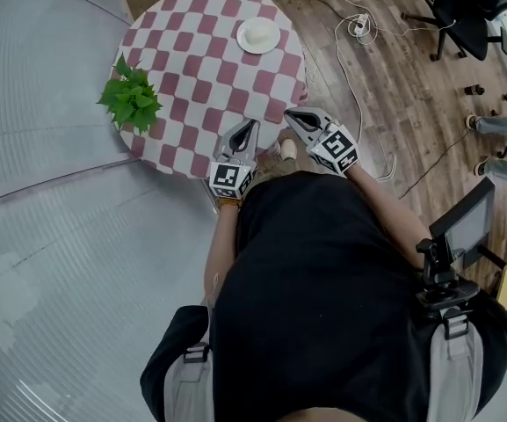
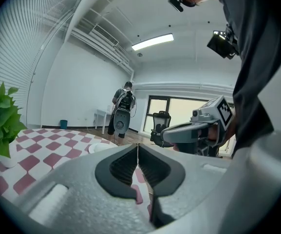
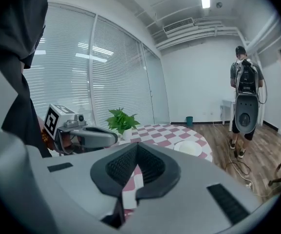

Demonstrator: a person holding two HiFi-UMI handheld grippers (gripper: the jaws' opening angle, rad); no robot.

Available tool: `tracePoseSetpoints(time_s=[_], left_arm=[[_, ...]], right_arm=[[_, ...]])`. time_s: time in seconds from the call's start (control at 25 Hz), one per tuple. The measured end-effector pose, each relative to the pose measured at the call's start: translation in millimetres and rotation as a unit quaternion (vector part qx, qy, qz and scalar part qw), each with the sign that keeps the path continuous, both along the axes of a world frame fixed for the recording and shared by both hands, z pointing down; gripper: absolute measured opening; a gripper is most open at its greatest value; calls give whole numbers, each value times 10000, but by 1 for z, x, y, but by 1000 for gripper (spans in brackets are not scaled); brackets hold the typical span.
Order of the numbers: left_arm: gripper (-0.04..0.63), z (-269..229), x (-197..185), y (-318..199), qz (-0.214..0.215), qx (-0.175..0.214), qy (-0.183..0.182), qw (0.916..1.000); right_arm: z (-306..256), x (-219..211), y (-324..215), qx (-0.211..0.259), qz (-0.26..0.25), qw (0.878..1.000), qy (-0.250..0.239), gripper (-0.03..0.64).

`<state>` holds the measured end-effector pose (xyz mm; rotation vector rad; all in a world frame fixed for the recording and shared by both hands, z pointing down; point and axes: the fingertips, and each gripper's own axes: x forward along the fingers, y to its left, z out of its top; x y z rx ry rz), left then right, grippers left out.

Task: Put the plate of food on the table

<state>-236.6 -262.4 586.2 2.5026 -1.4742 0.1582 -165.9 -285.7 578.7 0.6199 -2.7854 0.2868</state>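
Round checkered tabletop (image 1: 200, 69) carries everything. The plant (image 1: 131, 102) sits at its left edge, out of the way. The plate (image 1: 258, 35) rests flat on the far side, well apart from both claws, so the placement looks done to me; can't tell what food is on it. Left claw (image 1: 253, 124) and right claw (image 1: 289, 113) are both clenched on nothing and held over the near rim close to the person's body. Reads as a parked, hands-off pose.

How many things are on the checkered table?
2: a white plate on the far side of the table, a potted plant at its left edge. Its near edge is partly covered, so something may be hidden.
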Motion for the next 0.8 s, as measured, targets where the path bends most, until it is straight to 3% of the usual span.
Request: tracePoseSetpoints(time_s=[0.8], left_arm=[[12, 11, 9, -13, 195, -197, 12, 9996]], right_arm=[[6, 2, -10, -265, 122, 9995, -77, 8]])
